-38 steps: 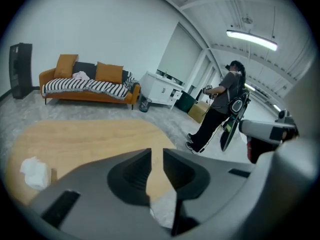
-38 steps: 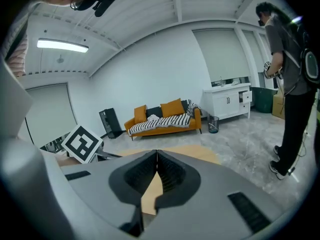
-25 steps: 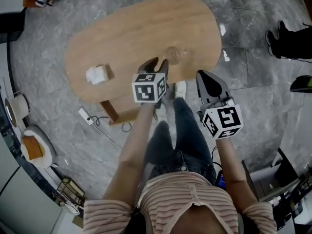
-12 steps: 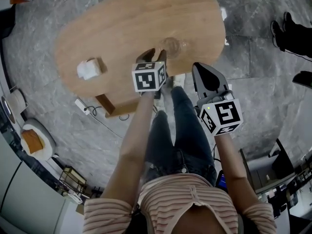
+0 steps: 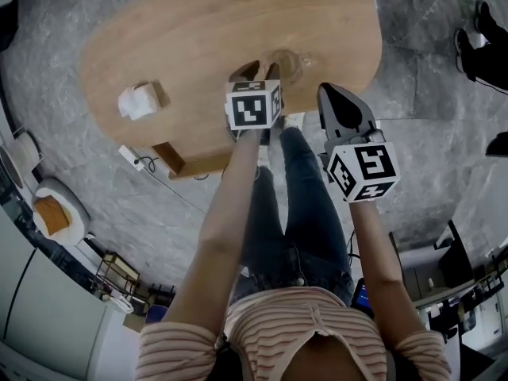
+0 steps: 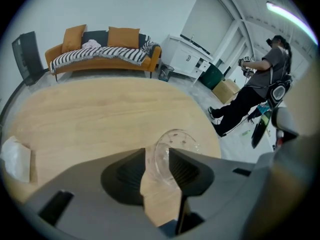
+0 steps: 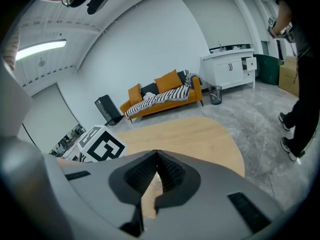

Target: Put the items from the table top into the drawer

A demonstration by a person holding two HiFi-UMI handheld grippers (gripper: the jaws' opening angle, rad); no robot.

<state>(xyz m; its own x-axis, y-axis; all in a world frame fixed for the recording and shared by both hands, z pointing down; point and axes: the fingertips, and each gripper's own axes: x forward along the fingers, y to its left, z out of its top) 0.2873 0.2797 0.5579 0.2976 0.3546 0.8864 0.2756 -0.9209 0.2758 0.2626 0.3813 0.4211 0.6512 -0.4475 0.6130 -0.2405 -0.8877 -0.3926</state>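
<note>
A clear glass (image 5: 286, 63) stands upright near the front edge of the oval wooden table (image 5: 198, 30). My left gripper (image 5: 255, 73) is open and points steeply down at it. In the left gripper view the glass (image 6: 177, 140) shows in the gap just past the left gripper (image 6: 157, 152), and the pads do not press on it. A white folded item on a small wooden block (image 5: 137, 101) lies at the table's left (image 6: 16, 159). My right gripper (image 5: 337, 100) hangs off the table's right edge. The right gripper (image 7: 156, 154) is shut, with nothing between its tips.
An orange sofa (image 6: 105, 51) with a striped blanket stands beyond the table. A person (image 6: 257, 91) stands at the right, with shoes (image 5: 476, 46) on the grey floor. A power strip (image 5: 129, 156) lies under the table's left side. White cabinets (image 7: 230, 66) line the far wall.
Both grippers have come down toward the table's front edge. The left gripper's tips now sit closer to the glass.
</note>
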